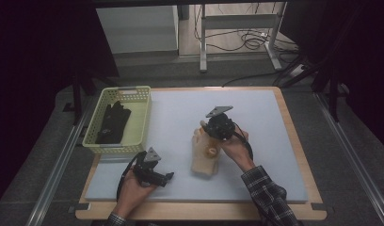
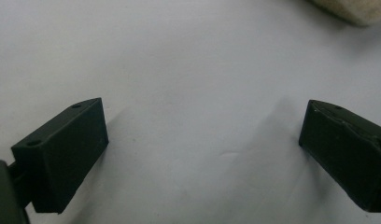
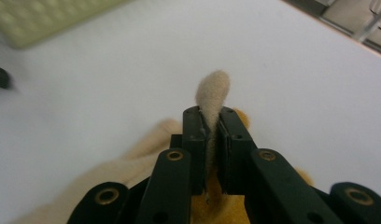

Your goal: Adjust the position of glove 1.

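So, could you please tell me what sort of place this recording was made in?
Probably a lab or workshop data-collection station: a wooden table topped with a white mat, a metal desk frame with loose cables on the floor behind, and dark curtains at the sides.

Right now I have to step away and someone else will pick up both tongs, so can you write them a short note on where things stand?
Right tongs: shut on a finger of the beige glove, which lies mid-table on the white mat.
Left tongs: open, holding nothing, near the front left of the mat.
Yellow basket: at the left edge, with a black glove already inside.
Done: black glove is in the basket, beige glove gripped.
Left, as it looks: lift the beige glove, carry it to the basket and release it there.
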### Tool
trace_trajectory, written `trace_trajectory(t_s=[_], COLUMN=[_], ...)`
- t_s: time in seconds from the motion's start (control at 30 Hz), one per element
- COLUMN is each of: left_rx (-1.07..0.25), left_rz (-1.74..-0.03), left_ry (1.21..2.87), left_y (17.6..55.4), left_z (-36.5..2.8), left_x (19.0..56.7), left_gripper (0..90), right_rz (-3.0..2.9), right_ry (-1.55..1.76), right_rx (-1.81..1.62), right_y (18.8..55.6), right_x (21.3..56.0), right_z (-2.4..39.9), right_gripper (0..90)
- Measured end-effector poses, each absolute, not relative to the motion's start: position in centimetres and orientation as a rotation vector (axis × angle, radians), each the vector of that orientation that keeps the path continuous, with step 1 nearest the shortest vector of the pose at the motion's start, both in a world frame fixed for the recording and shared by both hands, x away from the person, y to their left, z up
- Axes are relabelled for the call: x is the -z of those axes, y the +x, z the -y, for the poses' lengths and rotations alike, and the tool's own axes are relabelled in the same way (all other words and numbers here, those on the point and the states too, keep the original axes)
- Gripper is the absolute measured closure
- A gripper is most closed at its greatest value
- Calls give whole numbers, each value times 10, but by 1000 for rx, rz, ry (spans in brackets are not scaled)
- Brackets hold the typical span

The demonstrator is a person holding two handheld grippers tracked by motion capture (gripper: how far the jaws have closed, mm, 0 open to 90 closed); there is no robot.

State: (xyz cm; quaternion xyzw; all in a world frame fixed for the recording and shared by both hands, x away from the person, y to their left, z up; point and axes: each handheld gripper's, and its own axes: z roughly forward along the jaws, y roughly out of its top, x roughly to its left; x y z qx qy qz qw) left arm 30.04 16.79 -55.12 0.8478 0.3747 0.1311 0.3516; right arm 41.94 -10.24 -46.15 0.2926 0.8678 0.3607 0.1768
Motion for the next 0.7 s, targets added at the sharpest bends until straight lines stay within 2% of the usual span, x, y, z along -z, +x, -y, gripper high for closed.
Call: trace_trajectory(t_s=[0.13,0.23,0.3,0.43,0.5,0.6,0.7], left_rx=[-339,-341,-340,-340,-340,-340,-341], left_rz=[-970,-969,-970,-972,-972,-970,-969], left_ry=[2194,2196,2196,2192,2191,2194,2197], left_y=[300,300,300,300,300,300,300], left_z=[-168,-168,-168,-168,-168,-168,-168], left_x=[551,551,551,551,551,551,551], left_gripper=[13,13,13,13,13,13,13], right_rz=[-2492,-2523,-2545,-2556,-2527,-2502,-2498], right_ry=[775,776,804,881,897,903,888], right_rx=[-1060,-1024,-982,-962,-1001,-1062,-1082], right_y=[420,426,433,443,442,438,430], right_x=[458,470,483,500,496,480,470], right_z=[87,75,72,78,84,95,107], right_gripper=[814,801,745,554,523,522,585])
